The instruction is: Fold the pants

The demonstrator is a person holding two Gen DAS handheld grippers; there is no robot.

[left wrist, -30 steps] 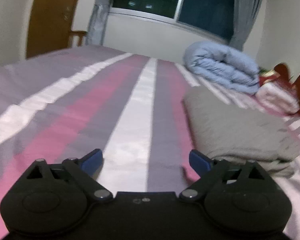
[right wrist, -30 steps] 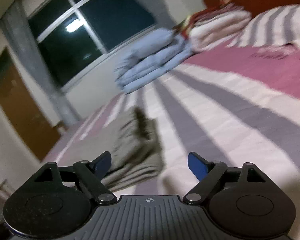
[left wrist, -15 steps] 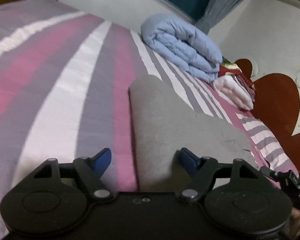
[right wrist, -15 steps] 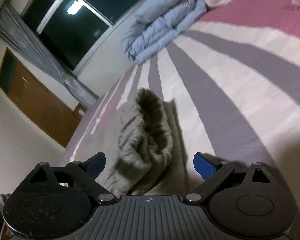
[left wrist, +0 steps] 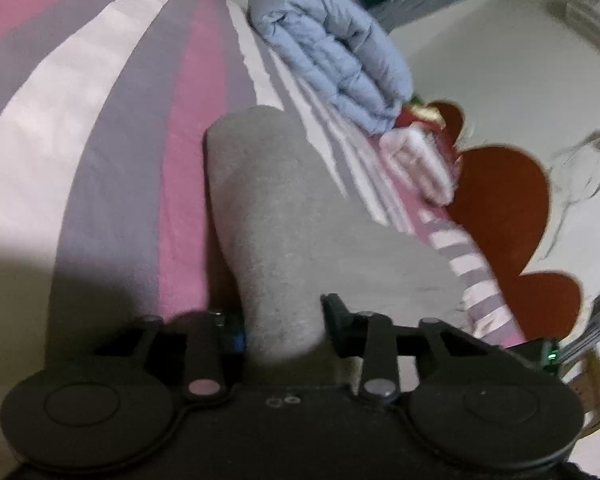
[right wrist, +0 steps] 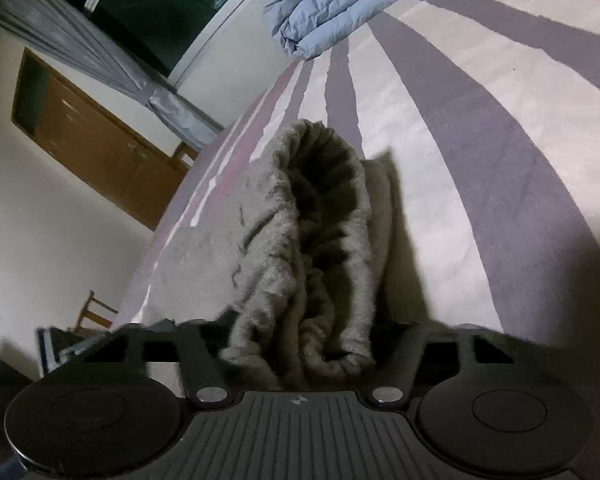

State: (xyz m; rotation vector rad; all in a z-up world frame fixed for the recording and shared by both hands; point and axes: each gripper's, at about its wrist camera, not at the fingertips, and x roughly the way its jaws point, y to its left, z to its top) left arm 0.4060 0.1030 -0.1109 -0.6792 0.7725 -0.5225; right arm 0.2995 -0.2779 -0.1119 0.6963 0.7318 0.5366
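The grey pants (left wrist: 296, 216) lie folded into a thick bundle on the striped bed. In the left wrist view my left gripper (left wrist: 282, 324) has closed on the near folded edge, with grey cloth bulging between its fingers. In the right wrist view the pants (right wrist: 320, 248) show their gathered waistband end, stacked in layers. My right gripper (right wrist: 300, 344) has its jaws drawn in around that end, with the layers held between them.
The pink, grey and white striped bed sheet (left wrist: 112, 128) spreads left of the pants. A rolled light-blue duvet (left wrist: 336, 52) and folded pink bedding (left wrist: 416, 164) lie by the red headboard (left wrist: 504, 216). A window, curtain (right wrist: 100, 56) and brown door (right wrist: 96, 148) stand beyond the bed.
Both grippers moved down onto the folded pants from opposite ends. Their jaws went from wide open to closed on the cloth.
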